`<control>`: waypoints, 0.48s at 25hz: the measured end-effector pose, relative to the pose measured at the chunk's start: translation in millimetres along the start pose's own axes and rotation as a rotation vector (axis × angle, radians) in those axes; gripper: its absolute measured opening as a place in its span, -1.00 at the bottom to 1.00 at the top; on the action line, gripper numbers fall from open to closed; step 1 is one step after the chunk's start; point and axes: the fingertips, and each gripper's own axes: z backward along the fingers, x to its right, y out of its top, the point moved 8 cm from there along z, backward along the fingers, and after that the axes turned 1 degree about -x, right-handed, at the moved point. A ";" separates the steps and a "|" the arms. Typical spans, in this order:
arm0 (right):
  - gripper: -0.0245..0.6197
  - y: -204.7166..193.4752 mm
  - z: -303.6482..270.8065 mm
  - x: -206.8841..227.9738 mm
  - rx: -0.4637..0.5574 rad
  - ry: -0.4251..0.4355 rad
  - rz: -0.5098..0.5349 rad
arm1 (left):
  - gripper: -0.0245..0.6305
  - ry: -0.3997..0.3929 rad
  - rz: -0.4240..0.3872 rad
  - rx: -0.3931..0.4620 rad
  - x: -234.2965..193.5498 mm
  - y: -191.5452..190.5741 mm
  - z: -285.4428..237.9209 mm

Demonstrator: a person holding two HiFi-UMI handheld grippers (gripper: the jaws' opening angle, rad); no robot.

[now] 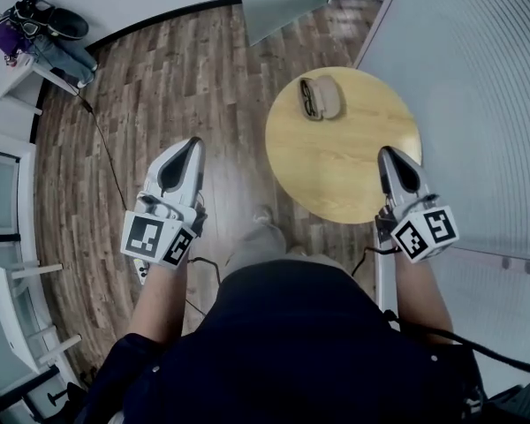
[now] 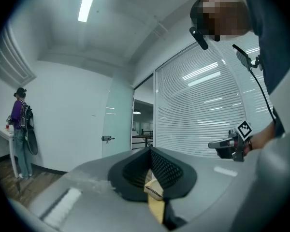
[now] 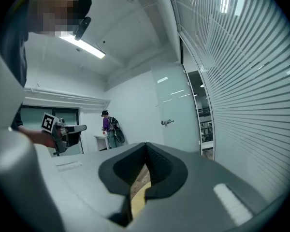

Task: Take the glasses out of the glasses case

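Note:
A beige glasses case (image 1: 322, 97) lies open at the far side of a round yellow table (image 1: 353, 166). Dark glasses (image 1: 310, 98) rest in its left half. My left gripper (image 1: 195, 141) hangs over the wood floor to the left of the table, shut and empty. Over the table's near right edge sits my right gripper (image 1: 386, 151), also shut with nothing in it. Both point level toward the far side, well short of the case. In the left gripper view the jaws (image 2: 149, 151) meet at the tip; in the right gripper view (image 3: 146, 146) they do too.
A wall of glass with blinds (image 1: 477, 104) runs close along the table's right. A cable (image 1: 106, 148) trails over the floor at left. A person (image 2: 20, 129) stands by a white side table (image 1: 26, 78) at the far left. A white rack (image 1: 18, 316) stands near left.

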 end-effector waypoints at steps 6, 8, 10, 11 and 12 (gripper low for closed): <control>-0.90 0.4 -52.8 3.8 -0.029 -0.089 -0.020 | -0.91 -0.107 0.017 -0.019 -47.5 -6.2 -56.3; -0.90 -0.3 -69.5 4.3 -0.038 -0.112 -0.022 | -0.91 -0.128 0.026 -0.030 -64.6 -11.7 -71.9; -0.90 -3.0 -82.8 6.0 -0.039 -0.127 -0.021 | -0.91 -0.147 0.027 -0.038 -76.3 -17.2 -86.6; -0.90 -4.6 -87.3 7.1 -0.038 -0.136 -0.020 | -0.91 -0.159 0.022 -0.041 -80.0 -19.0 -93.6; -0.90 -6.4 -91.2 8.4 -0.040 -0.146 -0.022 | -0.91 -0.169 0.018 -0.042 -82.9 -20.0 -100.5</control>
